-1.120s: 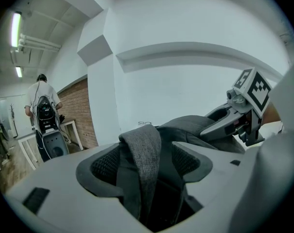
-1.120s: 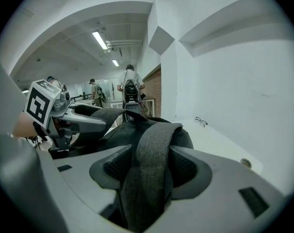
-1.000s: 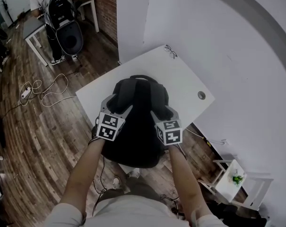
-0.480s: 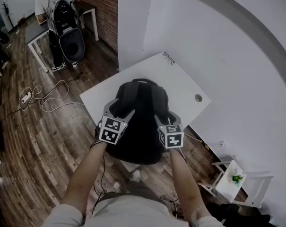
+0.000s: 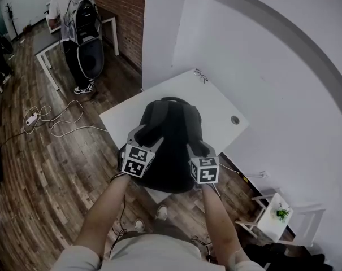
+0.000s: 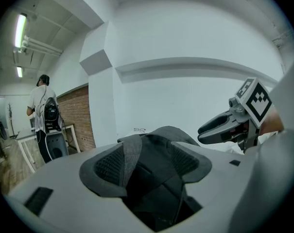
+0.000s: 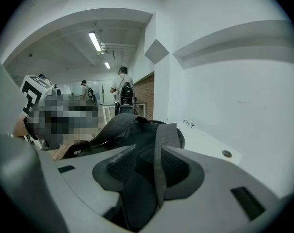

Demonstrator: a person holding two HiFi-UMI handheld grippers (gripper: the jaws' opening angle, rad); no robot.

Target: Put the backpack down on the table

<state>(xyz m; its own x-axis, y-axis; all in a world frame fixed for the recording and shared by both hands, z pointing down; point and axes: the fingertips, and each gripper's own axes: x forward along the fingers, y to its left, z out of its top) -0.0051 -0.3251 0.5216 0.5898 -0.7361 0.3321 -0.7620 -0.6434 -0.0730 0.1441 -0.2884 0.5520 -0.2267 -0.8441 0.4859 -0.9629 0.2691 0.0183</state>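
the black backpack (image 5: 169, 134) lies flat on the white counter (image 5: 216, 103), its top handle pointing toward the far corner. its near end reaches the edge closest to the person and bulges a little past it on the left.

both grippers sit over that near end, side by side and apart. the left gripper (image 5: 146, 137) has its jaws spread. in the left gripper view a grey strap (image 6: 131, 152) runs up between the pads (image 6: 110, 166), leaning on the left one, with open space to the other pad, so nothing is squeezed. the right gripper (image 5: 203, 149) looks much the same. its jaws have just been narrowing, yet in the right gripper view the pads (image 7: 118, 166) stand clear of the thin strap (image 7: 159, 149) that passes between them, so the strap is loose there and not clamped.

a pair of glasses (image 5: 201, 75) rests at the counter's far corner, and a round cable hole (image 5: 234, 119) shows near its right edge. pale cables (image 5: 57, 117) loop over the wooden floor (image 5: 40, 168) to the left. farther back another person (image 5: 74, 16) stands by a second table wearing a dark pack. a small white stand with a green plant (image 5: 282, 213) sits low on the right.
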